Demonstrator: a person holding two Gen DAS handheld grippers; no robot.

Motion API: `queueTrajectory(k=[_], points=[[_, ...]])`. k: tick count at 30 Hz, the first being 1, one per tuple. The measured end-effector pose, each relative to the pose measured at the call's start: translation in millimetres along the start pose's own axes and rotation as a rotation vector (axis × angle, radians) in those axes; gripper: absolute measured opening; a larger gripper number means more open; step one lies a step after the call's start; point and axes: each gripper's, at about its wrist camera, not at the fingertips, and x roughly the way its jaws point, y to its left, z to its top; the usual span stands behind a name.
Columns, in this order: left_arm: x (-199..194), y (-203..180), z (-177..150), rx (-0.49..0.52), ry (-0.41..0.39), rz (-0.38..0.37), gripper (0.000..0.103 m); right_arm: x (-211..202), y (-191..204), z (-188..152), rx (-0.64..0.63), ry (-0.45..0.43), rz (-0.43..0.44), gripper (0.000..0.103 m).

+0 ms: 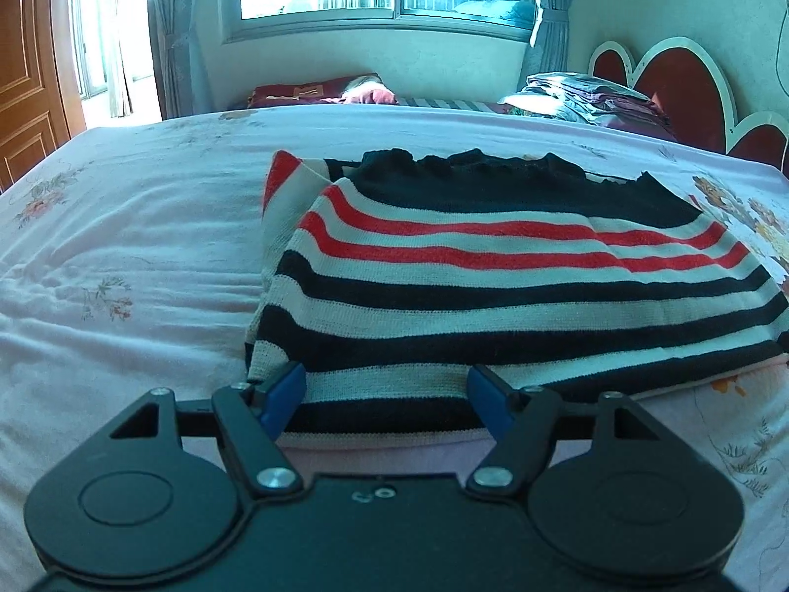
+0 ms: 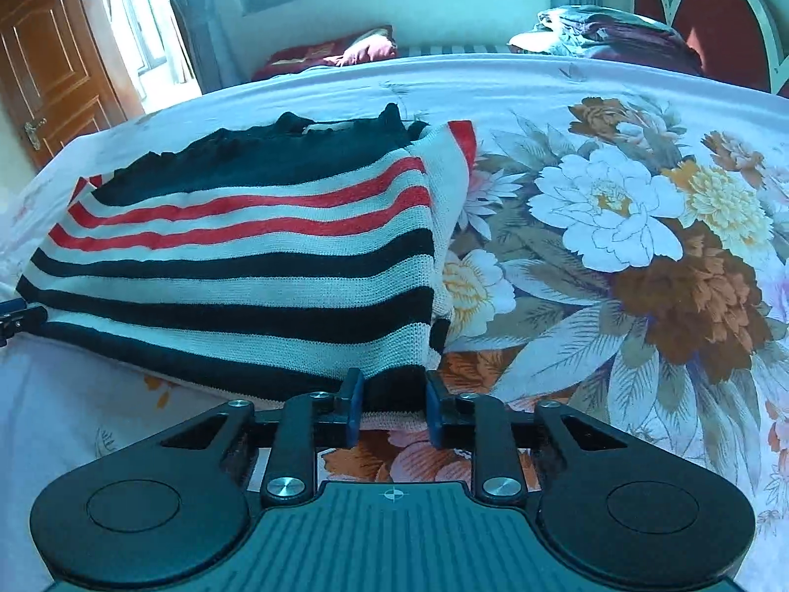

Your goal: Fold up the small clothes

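A small knit sweater [image 1: 493, 286] with black, white and red stripes lies partly folded on the bed, black collar at the far edge. My left gripper [image 1: 387, 394] is open, its blue pads astride the near left hem. In the right wrist view the sweater [image 2: 246, 256] fills the left half. My right gripper [image 2: 392, 409] is half closed around the near right corner of the hem, with the cloth between its pads. The tip of the left gripper [image 2: 17, 318] shows at the left edge of the right view.
The bed sheet [image 1: 123, 271] is pale pink on the left and has large flowers [image 2: 616, 227] on the right. Folded bedding [image 1: 591, 98] is stacked by the red headboard [image 1: 690, 79]. A wooden door [image 2: 49, 74] stands at left, a window behind.
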Motion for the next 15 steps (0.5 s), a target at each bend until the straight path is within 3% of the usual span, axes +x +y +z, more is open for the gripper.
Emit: queueTrajectory(k=[9, 12, 15], points=[[-2, 2, -1, 0.009, 0.027, 0.002, 0.071, -3, 9, -2, -0.047, 0.032, -0.039, 0.019], [-5, 5, 0, 0.004, 0.021, 0.001, 0.069, -22, 15, 6, -0.074, -0.078, -0.081, 0.019], [-1, 2, -4, 0.018, 0.029, 0.011, 0.069, -30, 26, 6, -0.124, -0.132, -0.044, 0.019]])
